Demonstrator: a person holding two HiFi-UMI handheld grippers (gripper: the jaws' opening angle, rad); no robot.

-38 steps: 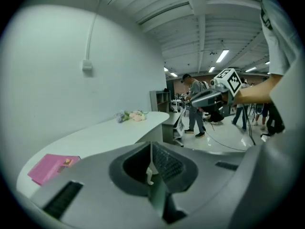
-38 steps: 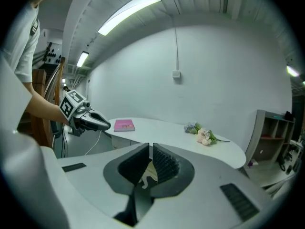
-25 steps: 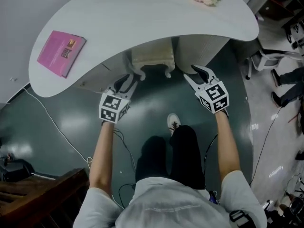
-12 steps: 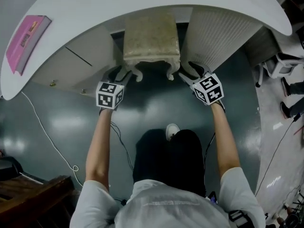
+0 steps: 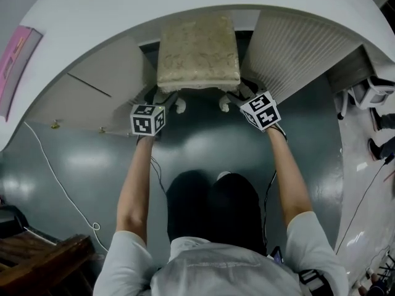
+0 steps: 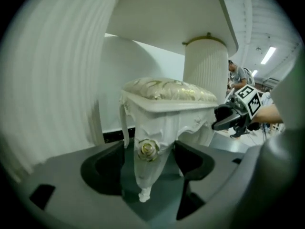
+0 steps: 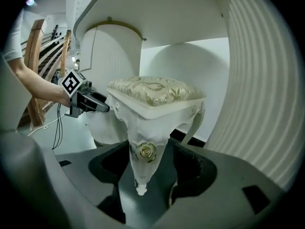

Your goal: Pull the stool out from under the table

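The left gripper (image 5: 162,97) is being opened, with the stool's front leg (image 6: 144,168) standing loose between its jaws. The stool (image 5: 197,53) is seen mostly under the table (image 5: 111,17), beside a ribbed pedestal (image 5: 296,48). The right gripper (image 5: 237,96) is likewise being opened around the other front leg (image 7: 142,163). Bare floor (image 5: 197,147) lies before the stool's front edge.

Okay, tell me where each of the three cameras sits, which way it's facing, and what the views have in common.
Head view: on the person's head, looking steeply down at the stool under the table; forearms, left gripper and right gripper show.
Left gripper view: rides the left gripper, faces under the table; a front leg stands between its opening jaws.
Right gripper view: mirrored; the other front leg stands between its opening jaws.
Shared: each gripper view sees the stool and the opposite gripper.
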